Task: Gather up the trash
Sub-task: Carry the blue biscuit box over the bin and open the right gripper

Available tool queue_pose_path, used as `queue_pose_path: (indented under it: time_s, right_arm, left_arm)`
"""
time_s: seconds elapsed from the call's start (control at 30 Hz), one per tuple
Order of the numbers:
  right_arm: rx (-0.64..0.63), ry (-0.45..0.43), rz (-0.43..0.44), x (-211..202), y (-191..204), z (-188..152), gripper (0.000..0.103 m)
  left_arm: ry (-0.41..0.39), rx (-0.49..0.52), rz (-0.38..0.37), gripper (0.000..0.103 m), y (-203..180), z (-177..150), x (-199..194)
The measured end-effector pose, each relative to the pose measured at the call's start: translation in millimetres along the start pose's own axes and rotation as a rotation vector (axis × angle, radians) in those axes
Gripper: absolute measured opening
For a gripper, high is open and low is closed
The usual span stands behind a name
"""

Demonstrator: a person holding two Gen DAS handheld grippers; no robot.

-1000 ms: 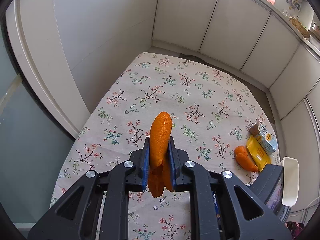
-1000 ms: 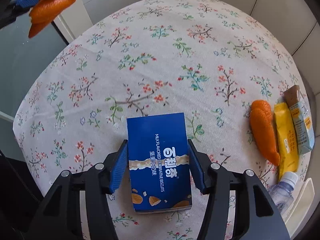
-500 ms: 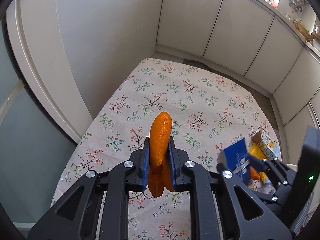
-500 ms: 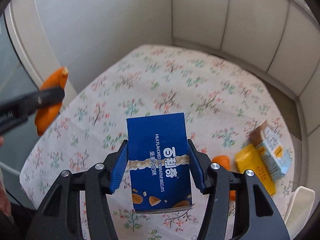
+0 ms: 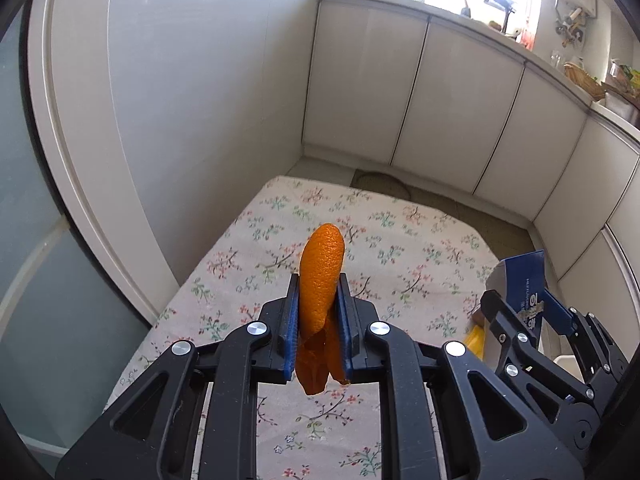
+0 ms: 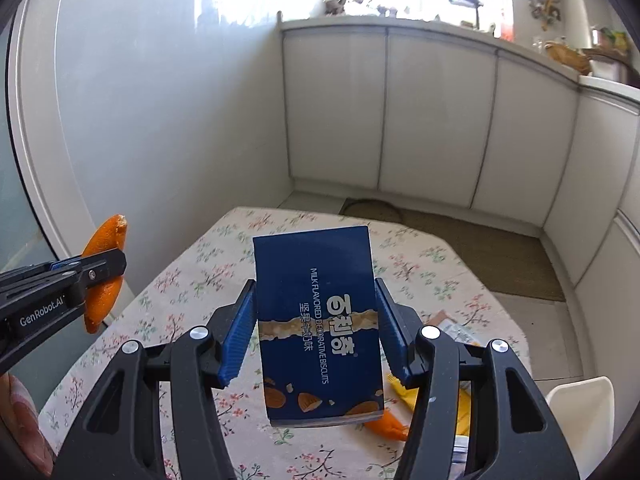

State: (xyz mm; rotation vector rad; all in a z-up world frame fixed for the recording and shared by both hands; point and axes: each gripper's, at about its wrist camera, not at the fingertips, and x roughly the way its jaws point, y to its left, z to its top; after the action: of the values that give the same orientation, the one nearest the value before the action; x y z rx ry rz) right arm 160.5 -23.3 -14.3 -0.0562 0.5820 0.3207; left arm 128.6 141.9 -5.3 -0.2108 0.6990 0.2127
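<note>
Floral table (image 5: 400, 264); grippers aloft, loaded.

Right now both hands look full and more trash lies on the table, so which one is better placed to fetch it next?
Neither until one unloads; then the right gripper: the yellow wrapper and orange peel piece lie just beneath its blue biscuit box.

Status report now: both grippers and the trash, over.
Left gripper shut on orange peel. Right gripper shut on blue biscuit box. Both above floral table. Path clear.
</note>
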Motion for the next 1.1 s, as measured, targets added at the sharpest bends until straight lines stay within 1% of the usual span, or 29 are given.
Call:
queue_pose_path:
  time_s: [0.1,0.23,0.4,0.6,0.7,1.1]
  right_arm:
    - [0.020,-0.042,-0.028,-11,-11,4,0.056]
    - [0.042,-0.083,-0.062,-25,-27,7,0.056]
    - [0.073,-0.130,-0.110,-45,-50,8,0.056]
    - [0.100,-0.170,-0.173,-68,-78,8,0.056]
    - [0.117,-0.179,-0.215,-78,-99,6,0.056]
    - [0.173,-0.200,-0.385,-119,-171,-13,0.056]
  left_arm:
    - [-0.037,0.010,-0.015,0.016,-11,1,-10]
    - [-0.111,0.023,-0.037,0.016,-27,2,-27]
    - [-0.155,0.032,-0.084,0.016,-46,2,-38]
    - [-0.172,0.086,-0.137,0.016,-80,-3,-45]
    - [-0.183,0.116,-0.160,0.017,-97,-7,-50]
    - [-0.168,0.191,-0.258,0.017,-159,-20,-52]
